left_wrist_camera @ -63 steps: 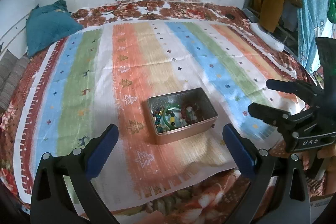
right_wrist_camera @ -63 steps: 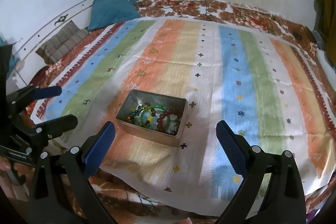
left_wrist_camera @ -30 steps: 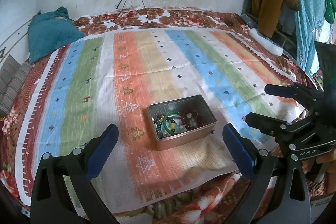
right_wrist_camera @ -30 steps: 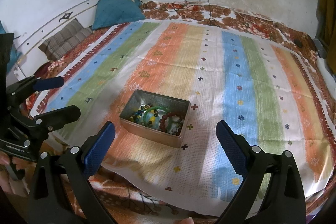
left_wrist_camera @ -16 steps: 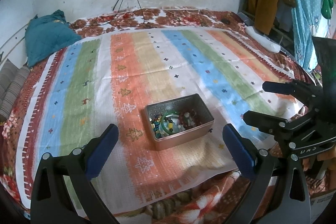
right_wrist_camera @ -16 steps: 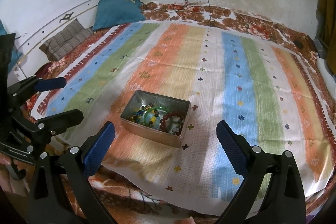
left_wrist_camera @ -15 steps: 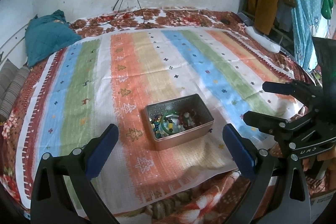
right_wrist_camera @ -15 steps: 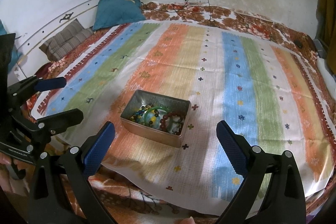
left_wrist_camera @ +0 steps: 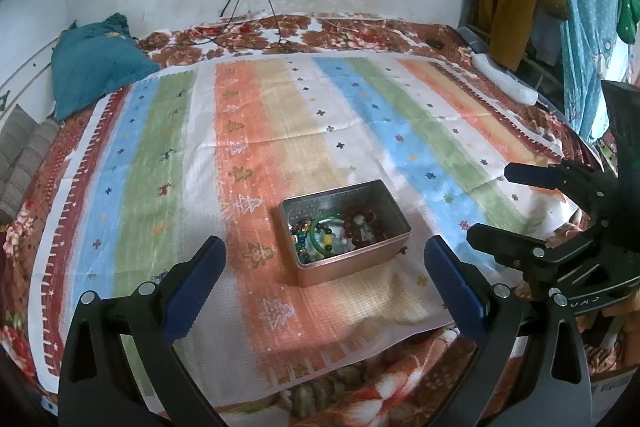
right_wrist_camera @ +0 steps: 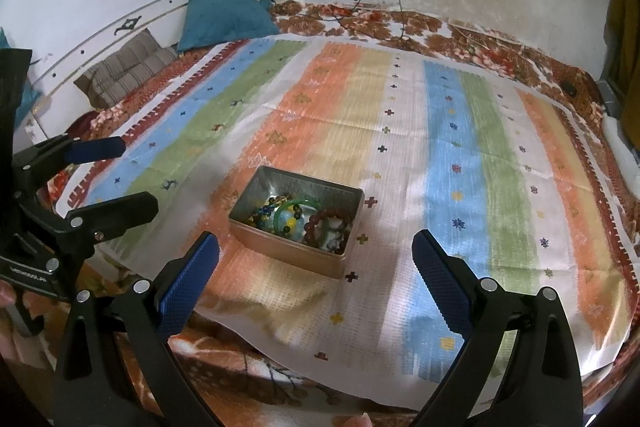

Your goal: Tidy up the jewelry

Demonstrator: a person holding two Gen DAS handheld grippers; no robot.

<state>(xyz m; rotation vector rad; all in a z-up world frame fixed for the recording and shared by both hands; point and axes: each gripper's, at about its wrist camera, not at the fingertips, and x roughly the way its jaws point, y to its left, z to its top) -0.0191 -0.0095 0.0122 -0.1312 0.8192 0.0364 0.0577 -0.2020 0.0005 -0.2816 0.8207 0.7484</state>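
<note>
On the bed: metal tin [left_wrist_camera: 346,231] resting on the striped cloth [left_wrist_camera: 280,131].
Inside the tin: green bangle [right_wrist_camera: 295,213] and bead bracelets [right_wrist_camera: 326,225] lying tangled; probably light, slippery; pinching the bangle's rim.
Short of the tin: left gripper [left_wrist_camera: 324,277] and right gripper [right_wrist_camera: 316,273] hovering spread wide, carrying nothing.

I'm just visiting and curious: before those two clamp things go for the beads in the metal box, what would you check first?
1. Left gripper open and empty: ok.
2. Right gripper open and empty: ok.
3. Metal box uncovered, sitting flat on the striped cloth: ok.
4. Jewelry reachable: green bangle and dark red bead bracelet lie on top: ok.
5. Pieces untangled from each other: cannot tell.
6. Open cloth beside the box for laying pieces out: ok.
</note>
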